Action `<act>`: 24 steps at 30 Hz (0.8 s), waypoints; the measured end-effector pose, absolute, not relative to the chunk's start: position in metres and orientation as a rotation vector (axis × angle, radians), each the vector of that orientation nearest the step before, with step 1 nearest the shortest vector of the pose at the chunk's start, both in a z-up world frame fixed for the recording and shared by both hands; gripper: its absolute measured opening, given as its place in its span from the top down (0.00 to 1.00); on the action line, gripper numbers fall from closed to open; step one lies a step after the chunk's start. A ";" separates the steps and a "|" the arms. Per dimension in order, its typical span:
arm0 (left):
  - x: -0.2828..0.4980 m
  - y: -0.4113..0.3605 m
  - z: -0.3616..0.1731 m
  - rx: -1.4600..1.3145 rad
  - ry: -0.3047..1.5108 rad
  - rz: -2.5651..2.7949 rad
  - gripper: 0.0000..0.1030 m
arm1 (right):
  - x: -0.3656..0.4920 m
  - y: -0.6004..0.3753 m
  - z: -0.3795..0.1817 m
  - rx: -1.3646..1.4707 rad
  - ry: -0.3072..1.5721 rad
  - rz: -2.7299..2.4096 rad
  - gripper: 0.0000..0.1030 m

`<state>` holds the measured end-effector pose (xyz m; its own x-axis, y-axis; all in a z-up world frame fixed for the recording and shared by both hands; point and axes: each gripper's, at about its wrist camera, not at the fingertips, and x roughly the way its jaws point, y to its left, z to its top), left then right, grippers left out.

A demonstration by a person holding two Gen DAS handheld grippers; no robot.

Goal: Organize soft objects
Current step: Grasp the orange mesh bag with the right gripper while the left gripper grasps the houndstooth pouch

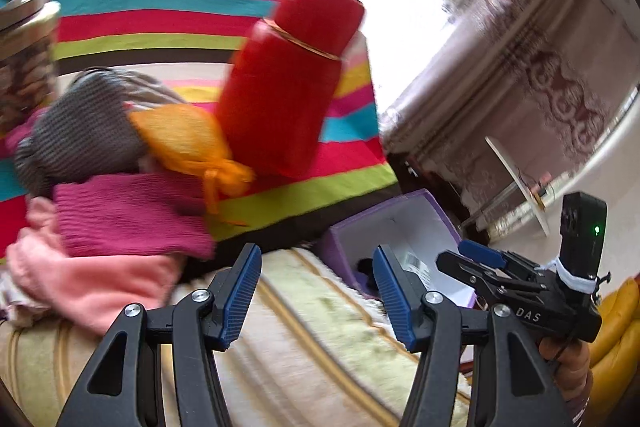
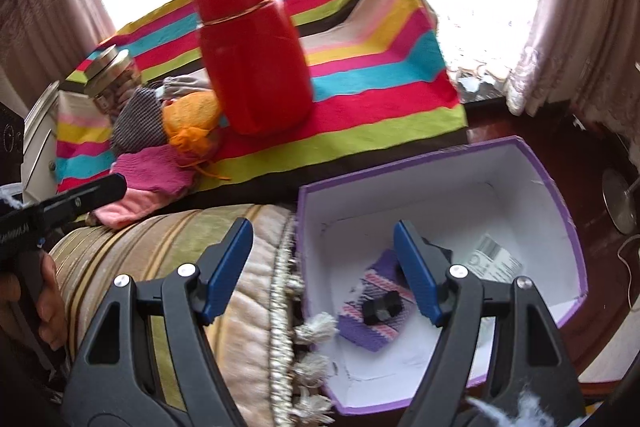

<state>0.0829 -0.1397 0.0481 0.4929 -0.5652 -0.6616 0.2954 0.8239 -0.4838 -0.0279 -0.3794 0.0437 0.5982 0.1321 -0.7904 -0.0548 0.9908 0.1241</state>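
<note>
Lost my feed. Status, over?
Both grippers open, empty. Soft pile waiting on striped cloth; purple box open. Red flask beside pile.

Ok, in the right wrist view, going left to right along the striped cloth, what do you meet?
Glass jar → grey knit item → orange mesh pouch → red flask.

A heap of soft things lay at the striped cloth's edge: a grey knitted piece [image 2: 138,125] at the back, an orange pouch [image 2: 192,119] knotted at its neck resting against it, a magenta ribbed knit [image 2: 154,173] in front, and a pale pink fleece [image 2: 128,209] lowest, spilling over the edge. In the open purple box [image 2: 560,195] lay a purple-and-pink striped knit [image 2: 360,323], flat on the floor of it.
</note>
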 end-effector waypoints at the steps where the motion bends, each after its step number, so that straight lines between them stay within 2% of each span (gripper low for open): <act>1: 0.083 -0.130 0.047 -0.340 0.915 -0.513 0.43 | -0.026 -0.374 0.044 0.084 0.924 0.120 0.26; 11: 0.087 -0.049 0.033 -0.488 0.910 -0.358 0.43 | -0.002 -0.306 0.044 0.012 0.940 0.272 0.26; 24: 0.089 0.005 0.026 -0.544 0.891 -0.270 0.43 | 0.057 -0.208 0.038 -0.161 0.938 0.365 0.26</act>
